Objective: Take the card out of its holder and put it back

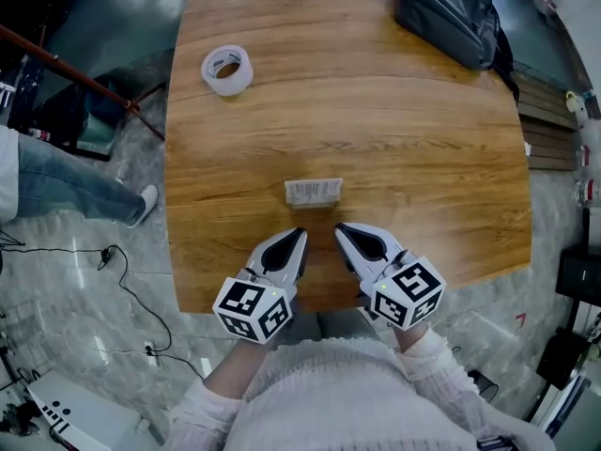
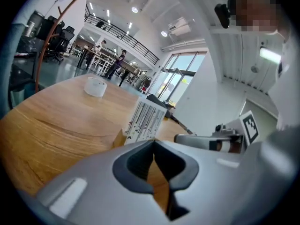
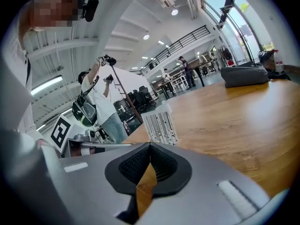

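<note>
A white card printed with fine lines (image 1: 314, 191) stands upright in a small wooden holder on the wooden table (image 1: 423, 148), just beyond both grippers. In the left gripper view the card (image 2: 146, 118) rises from the holder (image 2: 119, 138) right ahead of the jaws. The right gripper view shows the card (image 3: 161, 127) a short way ahead, slightly left. My left gripper (image 1: 299, 236) and right gripper (image 1: 342, 228) rest side by side near the table's front edge, both shut with nothing between the jaws. Neither touches the card.
A roll of clear tape (image 1: 227, 69) lies at the table's far left. A black bag (image 1: 449, 13) sits on the far right corner. A seated person's leg (image 1: 66, 188) is off the table's left side, and cables run over the floor.
</note>
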`<state>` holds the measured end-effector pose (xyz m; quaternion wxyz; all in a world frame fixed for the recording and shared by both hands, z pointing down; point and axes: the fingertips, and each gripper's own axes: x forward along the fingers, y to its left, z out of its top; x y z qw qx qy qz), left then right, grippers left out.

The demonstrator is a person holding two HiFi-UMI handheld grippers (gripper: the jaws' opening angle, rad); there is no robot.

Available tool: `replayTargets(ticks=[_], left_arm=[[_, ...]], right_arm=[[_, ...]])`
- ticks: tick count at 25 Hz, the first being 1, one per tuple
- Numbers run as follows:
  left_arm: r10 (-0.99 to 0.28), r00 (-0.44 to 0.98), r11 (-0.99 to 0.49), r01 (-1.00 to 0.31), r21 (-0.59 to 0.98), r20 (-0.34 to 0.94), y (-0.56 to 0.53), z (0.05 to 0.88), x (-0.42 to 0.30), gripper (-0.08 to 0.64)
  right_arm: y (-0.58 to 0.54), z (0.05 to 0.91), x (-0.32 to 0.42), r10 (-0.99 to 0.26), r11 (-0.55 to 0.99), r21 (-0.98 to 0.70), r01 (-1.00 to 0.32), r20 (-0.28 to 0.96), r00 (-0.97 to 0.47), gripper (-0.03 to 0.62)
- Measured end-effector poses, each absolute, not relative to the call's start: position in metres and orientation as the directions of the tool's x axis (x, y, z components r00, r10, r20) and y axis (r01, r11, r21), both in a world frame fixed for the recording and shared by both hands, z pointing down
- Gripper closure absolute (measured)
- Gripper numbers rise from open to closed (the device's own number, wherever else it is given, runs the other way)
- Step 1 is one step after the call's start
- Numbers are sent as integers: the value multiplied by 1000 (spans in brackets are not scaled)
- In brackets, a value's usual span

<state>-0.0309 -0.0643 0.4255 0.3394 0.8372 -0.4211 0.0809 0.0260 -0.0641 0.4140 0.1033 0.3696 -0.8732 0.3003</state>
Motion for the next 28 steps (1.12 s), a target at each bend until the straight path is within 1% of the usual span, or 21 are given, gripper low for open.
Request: replayTargets(ticks=[5,7,8,13,23,28], left_arm=[[-681,597,-395,-787,474,425,-77,435,-43,551],[-688,589,-395,-794,463,424,-82,436,-46,548],[-692,587,-397,-796,457,421,-84,437,-48,548],[-712,568,-393,-810,436,413,-98,440,-54,528],[-728,556,-412,-822,394,401,-114,441,-57,462],[-730,565,-443,-819,365,385,-121,438,-53,446]], right_arm=[[-69,424,25,-581,546,-442,-711,411,-702,588],[-73,426,26,-584,547,-434,-716,415,-698,559],[-75,427,26,-586,547,-431,-718,416,-696,557],[-86,431,29,-595,547,-419,-724,414,-689,554],[-108,435,29,-620,548,-377,-747,416,-665,469],[-115,434,29,-625,561,-344,-753,420,-658,451]])
